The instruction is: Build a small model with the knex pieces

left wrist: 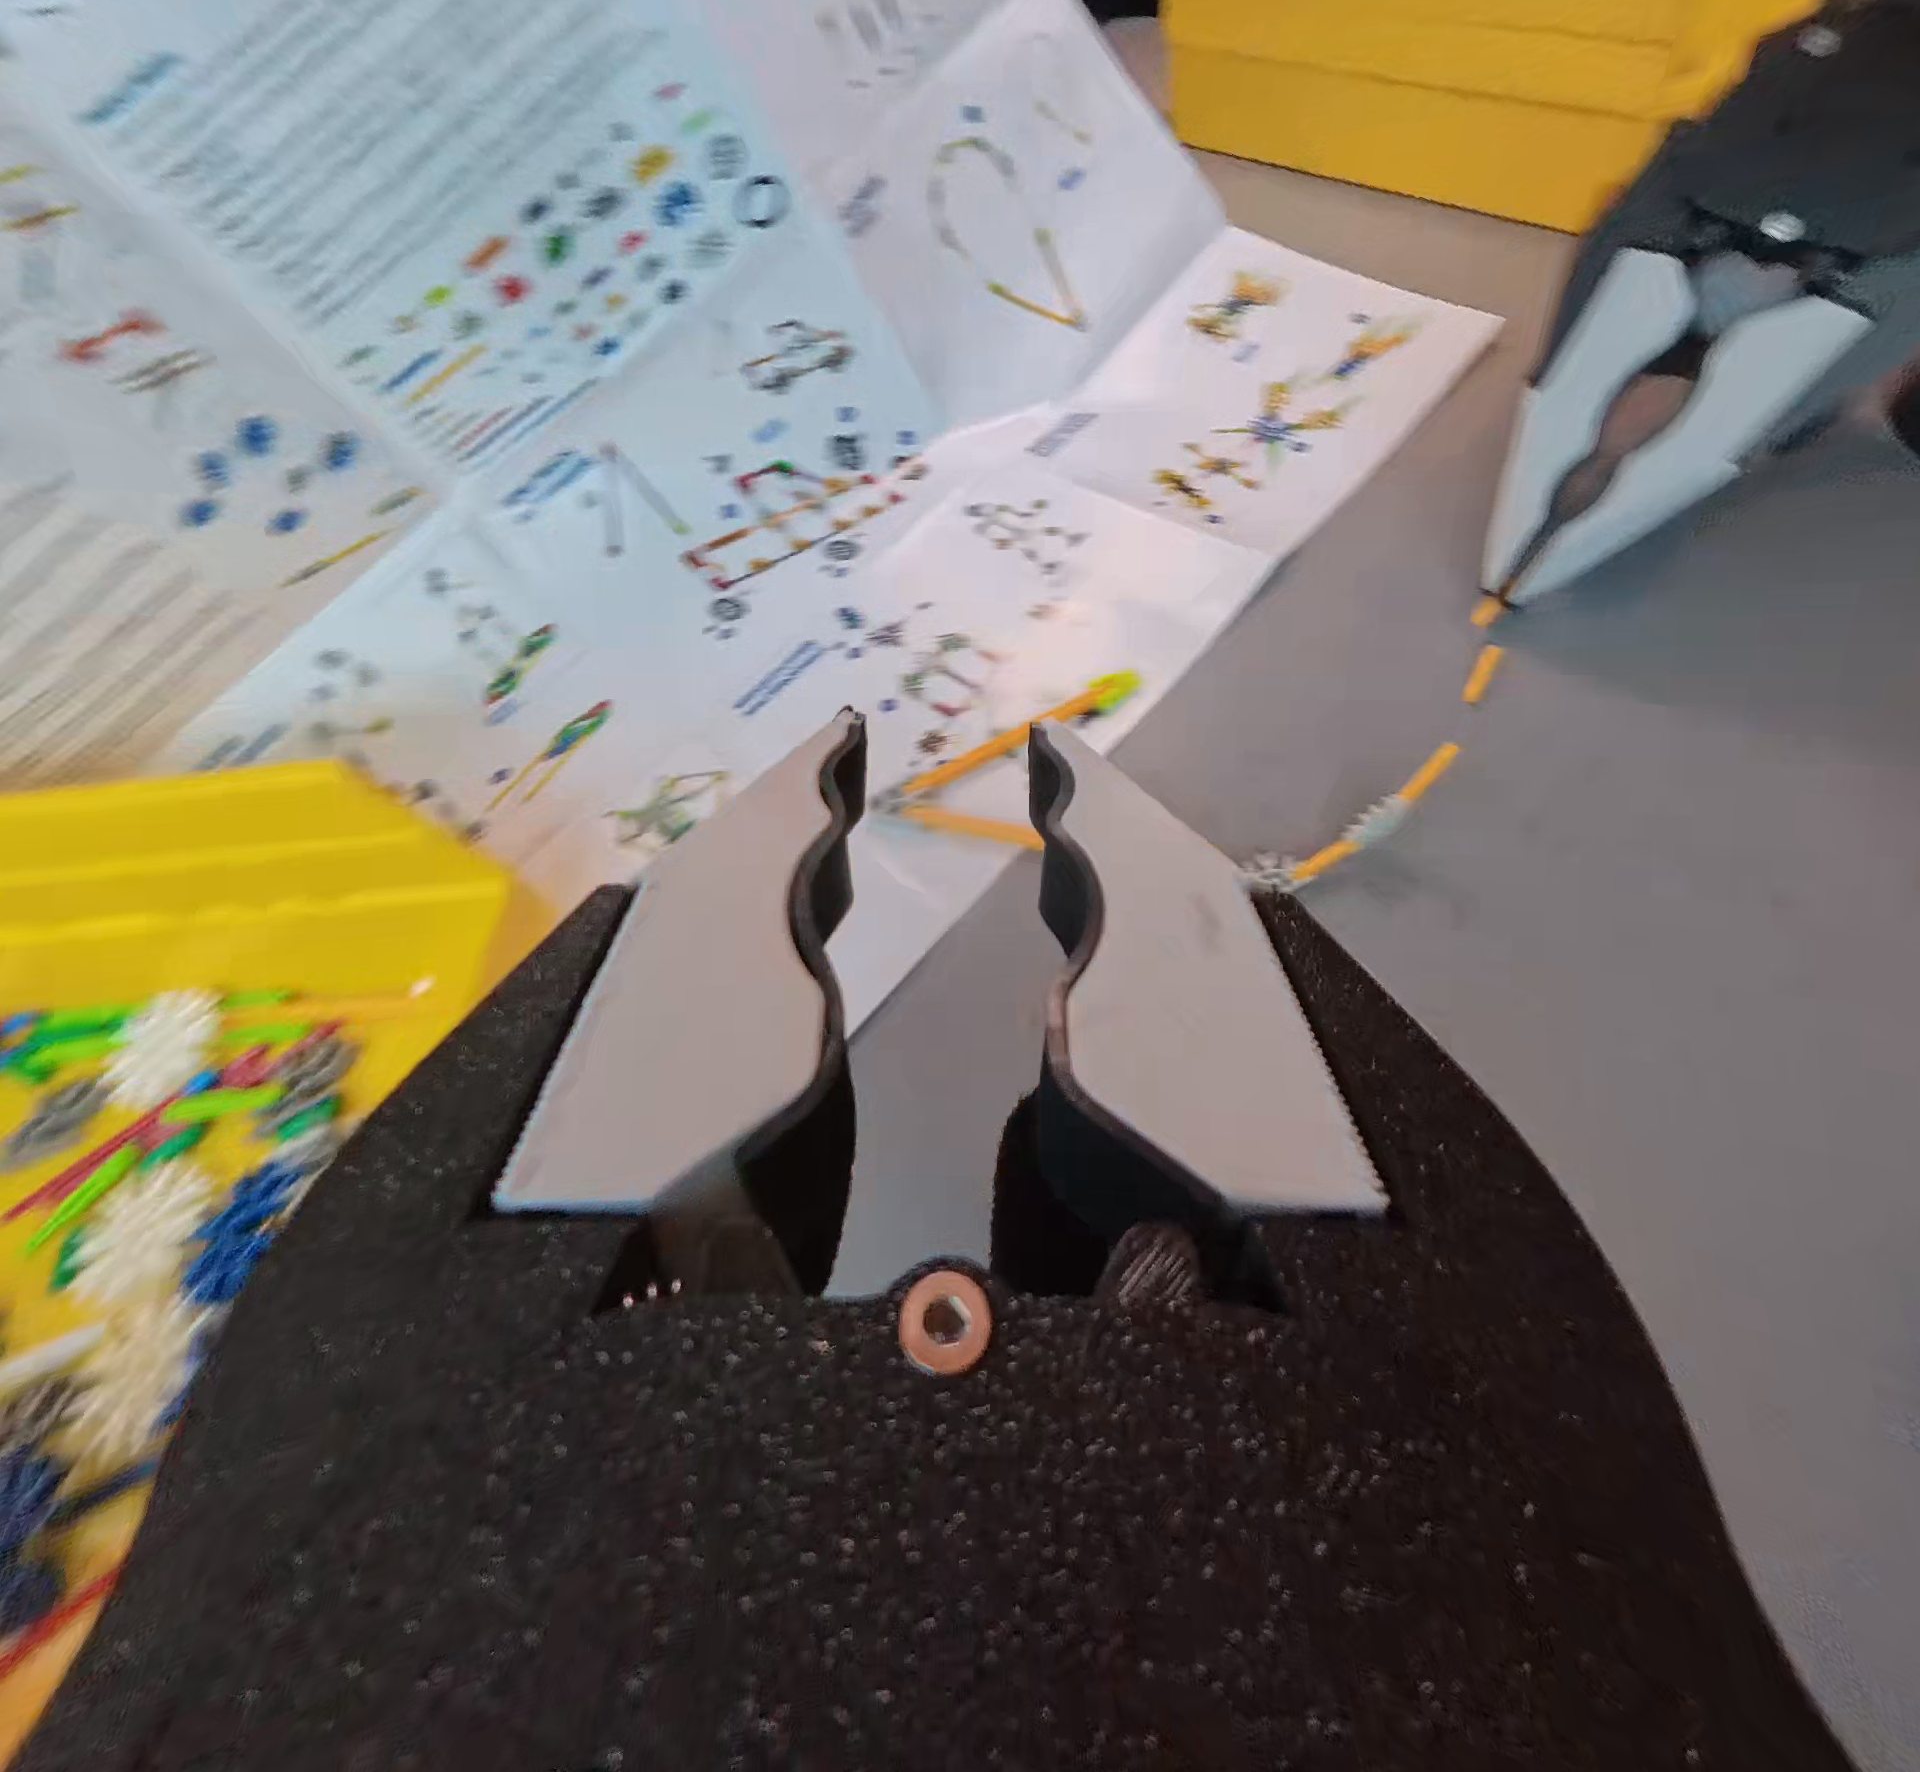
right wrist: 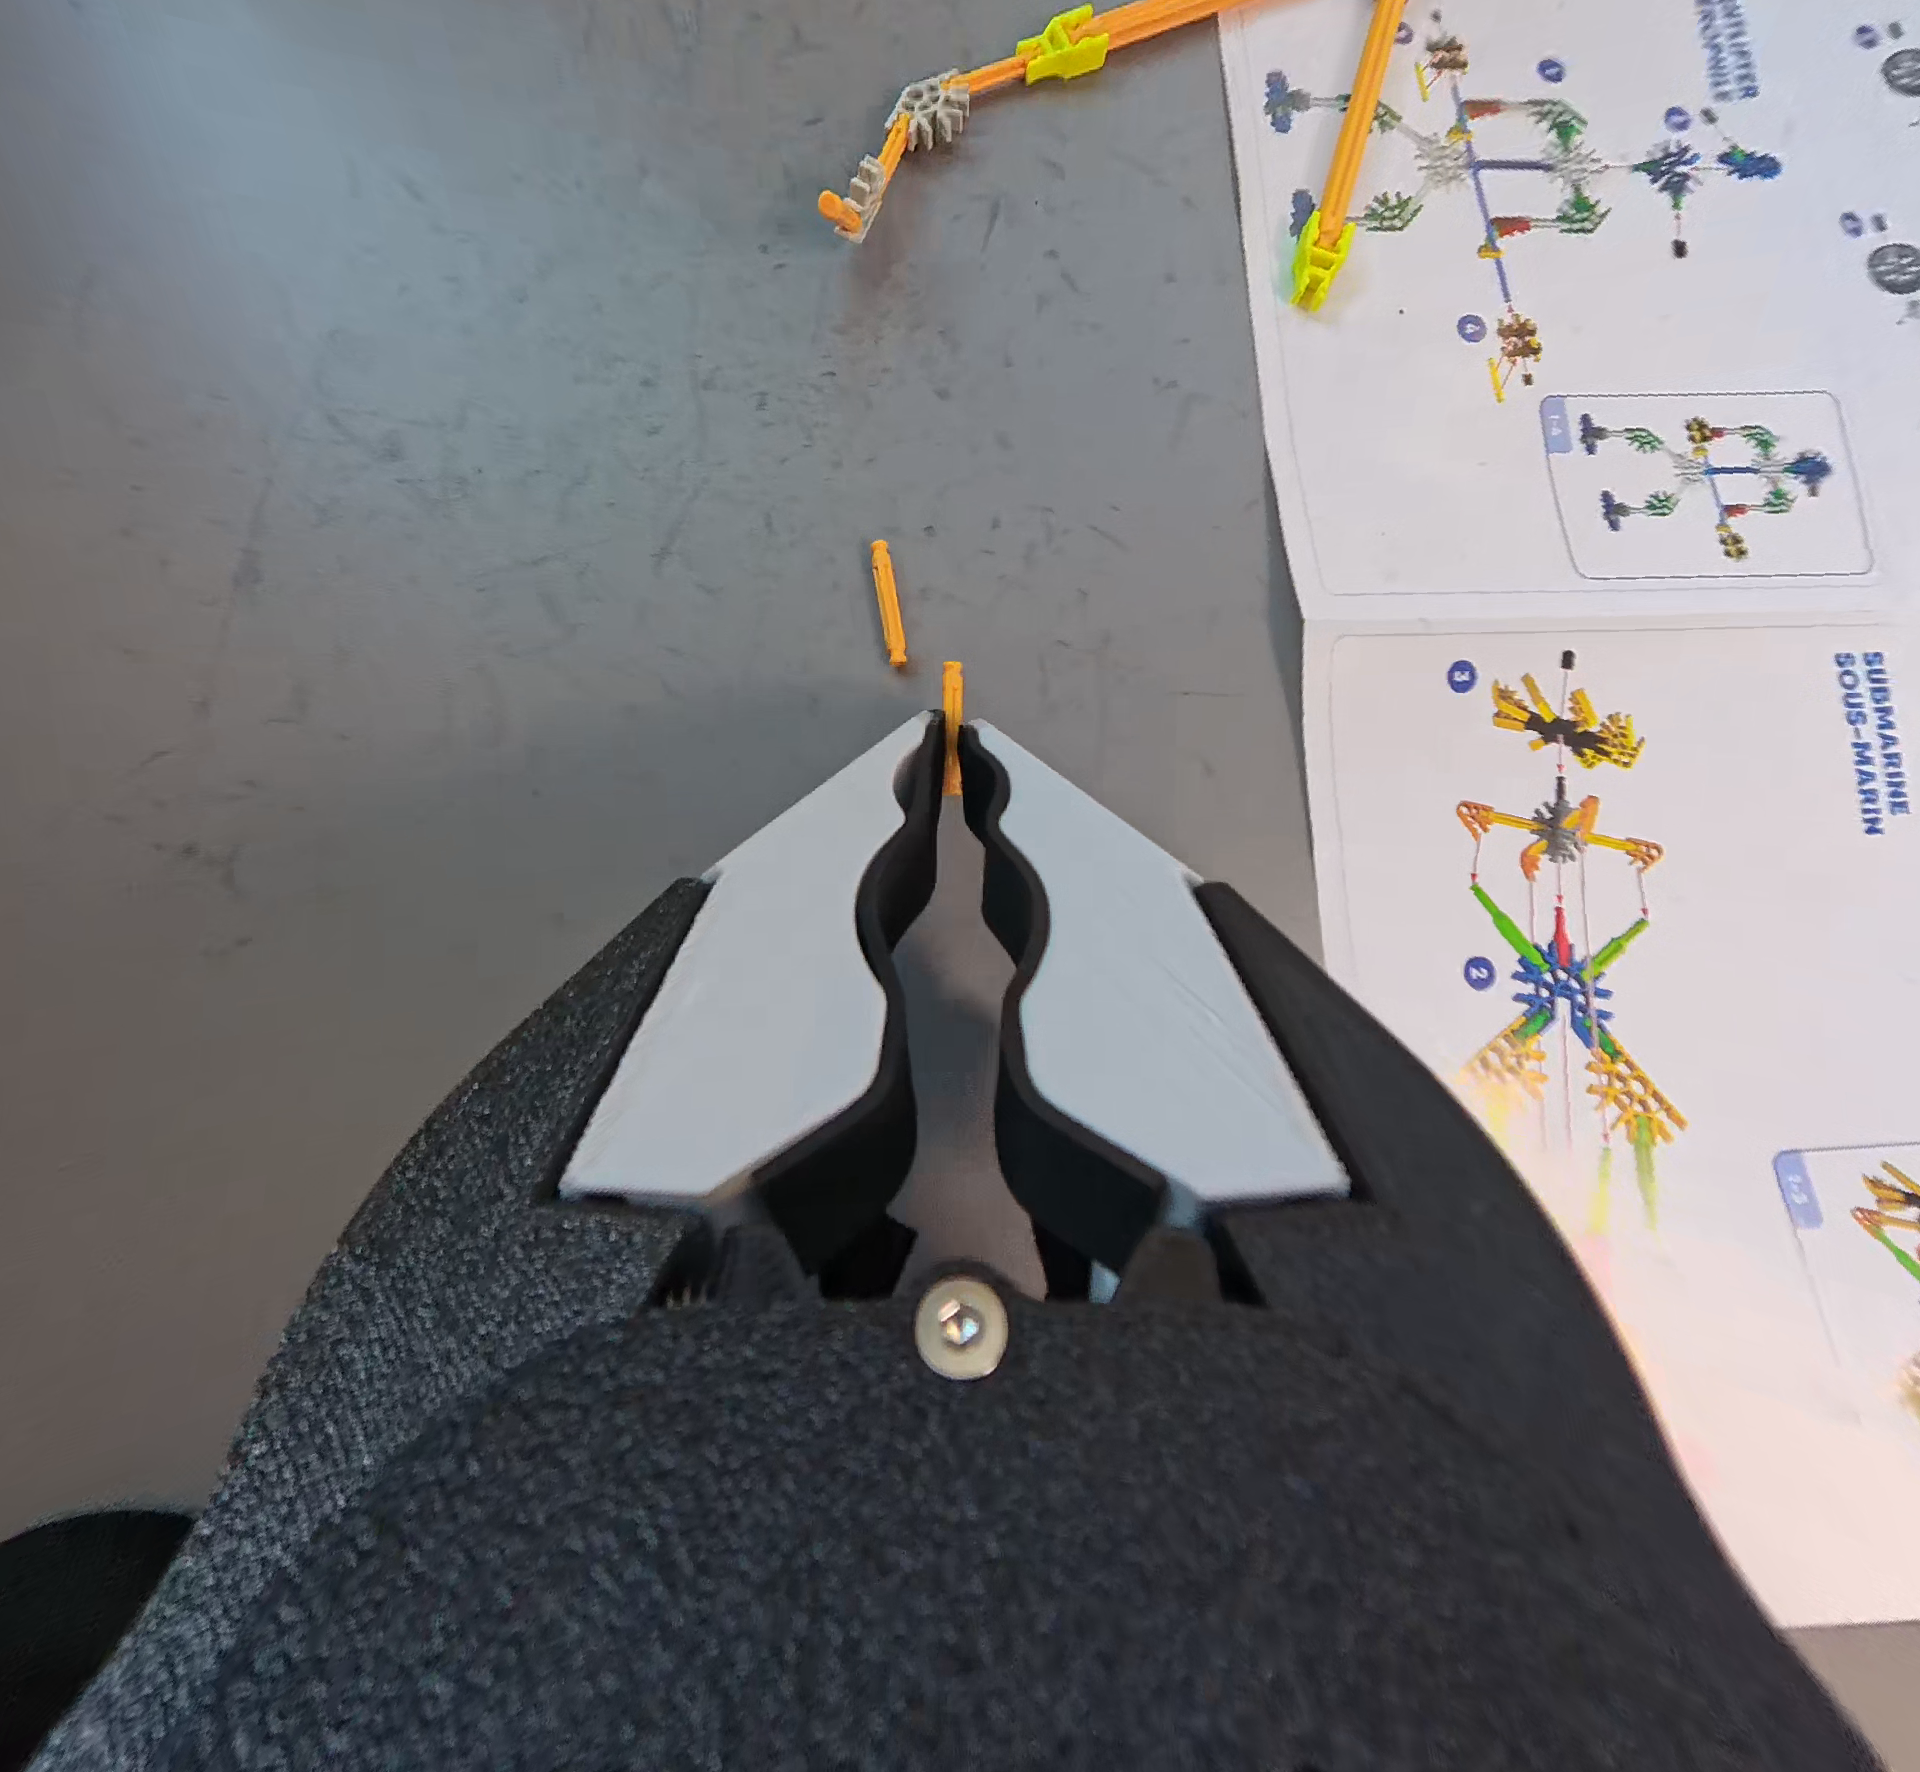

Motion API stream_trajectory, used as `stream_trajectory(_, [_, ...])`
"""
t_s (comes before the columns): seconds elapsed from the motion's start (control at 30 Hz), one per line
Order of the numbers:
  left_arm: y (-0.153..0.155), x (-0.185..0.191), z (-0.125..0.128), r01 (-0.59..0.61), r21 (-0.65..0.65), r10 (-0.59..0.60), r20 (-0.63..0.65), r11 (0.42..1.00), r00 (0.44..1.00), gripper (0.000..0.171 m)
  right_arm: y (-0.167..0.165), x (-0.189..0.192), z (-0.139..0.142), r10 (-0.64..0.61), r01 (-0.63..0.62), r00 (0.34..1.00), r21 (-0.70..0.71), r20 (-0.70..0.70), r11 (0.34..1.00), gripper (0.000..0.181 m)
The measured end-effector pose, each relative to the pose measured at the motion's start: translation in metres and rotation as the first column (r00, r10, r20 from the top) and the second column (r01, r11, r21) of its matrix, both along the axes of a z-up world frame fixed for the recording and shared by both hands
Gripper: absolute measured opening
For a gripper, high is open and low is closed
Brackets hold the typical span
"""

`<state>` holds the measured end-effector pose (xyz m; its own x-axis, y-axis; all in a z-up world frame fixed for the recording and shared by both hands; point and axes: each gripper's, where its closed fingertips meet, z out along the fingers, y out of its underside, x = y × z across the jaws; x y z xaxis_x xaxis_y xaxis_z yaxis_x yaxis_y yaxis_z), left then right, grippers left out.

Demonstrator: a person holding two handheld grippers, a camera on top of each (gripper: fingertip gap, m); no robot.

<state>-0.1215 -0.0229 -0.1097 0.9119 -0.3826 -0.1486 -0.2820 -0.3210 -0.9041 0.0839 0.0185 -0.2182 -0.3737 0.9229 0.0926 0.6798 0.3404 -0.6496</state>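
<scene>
My right gripper (right wrist: 949,723) is shut on a short orange rod (right wrist: 952,683) whose tip sticks out past the fingertips, just above the grey table. A second short orange rod (right wrist: 887,602) lies loose just beyond it. Farther off lies a built chain of orange rods, grey connectors and lime clips (right wrist: 1143,29), partly on the instruction sheet (right wrist: 1621,517). My left gripper (left wrist: 945,730) is open and empty, held above the sheet's edge (left wrist: 1039,517). In the left wrist view the chain (left wrist: 1351,844) curves toward the right gripper (left wrist: 1507,592).
A yellow bin (left wrist: 239,849) full of coloured rods and connectors stands at the lower left of the left wrist view. Stacked yellow bins (left wrist: 1403,70) stand at the back right. The large unfolded sheet covers the left and middle of the table.
</scene>
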Motion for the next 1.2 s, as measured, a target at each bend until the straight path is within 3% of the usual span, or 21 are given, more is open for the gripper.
stream_trajectory(0.13, [-0.003,0.088,-0.045,0.324,-0.087,-0.325,0.010,0.942,0.946,0.032,0.016,-0.006,0.037,-0.067,0.074,0.986,0.039,-0.151,0.997,0.001])
stream_trajectory(0.2, [-0.009,0.104,-0.070,0.379,-0.160,-0.385,-0.012,0.912,0.923,0.036,0.056,-0.004,0.076,-0.207,0.258,0.929,0.137,-0.306,0.956,0.001])
stream_trajectory(0.23, [-0.012,0.108,-0.080,0.393,-0.187,-0.405,-0.031,0.900,0.914,0.037,0.083,0.004,0.103,-0.299,0.390,0.860,0.154,-0.413,0.908,0.001])
stream_trajectory(0.27, [-0.014,0.109,-0.086,0.400,-0.205,-0.417,-0.045,0.893,0.908,0.037,0.113,0.019,0.130,-0.390,0.531,0.763,0.155,-0.515,0.833,0.001])
stream_trajectory(0.37, [-0.016,0.109,-0.098,0.398,-0.251,-0.428,-0.078,0.882,0.900,0.037,0.191,0.100,0.181,-0.581,0.853,0.441,0.118,-0.684,0.508,0.001])
stream_trajectory(0.47, [-0.015,0.106,-0.104,0.383,-0.273,-0.426,-0.121,0.883,0.897,0.036,0.243,0.177,0.174,-0.685,0.961,0.275,0.164,-0.675,0.224,0.002])
stream_trajectory(0.53, [-0.014,0.104,-0.111,0.367,-0.295,-0.423,-0.155,0.882,0.893,0.032,0.264,0.207,0.153,-0.751,0.976,0.214,0.162,-0.624,0.143,0.002])
stream_trajectory(0.6, [-0.015,0.104,-0.114,0.364,-0.302,-0.425,-0.168,0.881,0.890,0.027,0.274,0.220,0.142,-0.780,0.984,0.178,0.133,-0.600,0.122,0.011])
stream_trajectory(0.67, [-0.015,0.104,-0.115,0.358,-0.310,-0.420,-0.164,0.881,0.893,0.024,0.271,0.214,0.150,-0.756,0.983,0.180,0.101,-0.629,0.151,0.017])
stream_trajectory(0.73, [-0.017,0.106,-0.116,0.362,-0.327,-0.422,-0.133,0.873,0.897,0.018,0.250,0.181,0.169,-0.664,0.951,0.280,0.108,-0.693,0.289,0.017])
stream_trajectory(0.8, [-0.019,0.107,-0.117,0.373,-0.337,-0.430,-0.110,0.864,0.896,0.013,0.210,0.125,0.172,-0.551,0.837,0.467,0.144,-0.692,0.528,0.013])
stream_trajectory(0.87, [-0.021,0.109,-0.117,0.380,-0.341,-0.434,-0.095,0.860,0.896,0.007,0.148,0.063,0.144,-0.417,0.577,0.706,0.125,-0.572,0.807,0.014])
stream_trajectory(0.9, [-0.020,0.109,-0.117,0.376,-0.338,-0.430,-0.096,0.862,0.898,0.007,0.111,0.039,0.121,-0.326,0.413,0.816,0.087,-0.478,0.907,0.016])
stream_trajectory(0.93, [-0.020,0.110,-0.117,0.376,-0.338,-0.428,-0.092,0.863,0.899,0.006,0.077,0.022,0.099,-0.236,0.271,0.890,0.036,-0.391,0.962,0.020])
stream_trajectory(1.03, [-0.022,0.111,-0.117,0.376,-0.340,-0.423,-0.073,0.862,0.903,0.005,0.015,-0.008,0.043,-0.063,0.057,0.978,-0.036,-0.200,0.998,0.020])
stream_trajectory(1.2, [-0.024,0.112,-0.114,0.380,-0.330,-0.424,-0.072,0.864,0.903,0.004,-0.016,-0.022,0.002,0.014,-0.015,1.000,-0.042,-0.018,0.999,0.018])
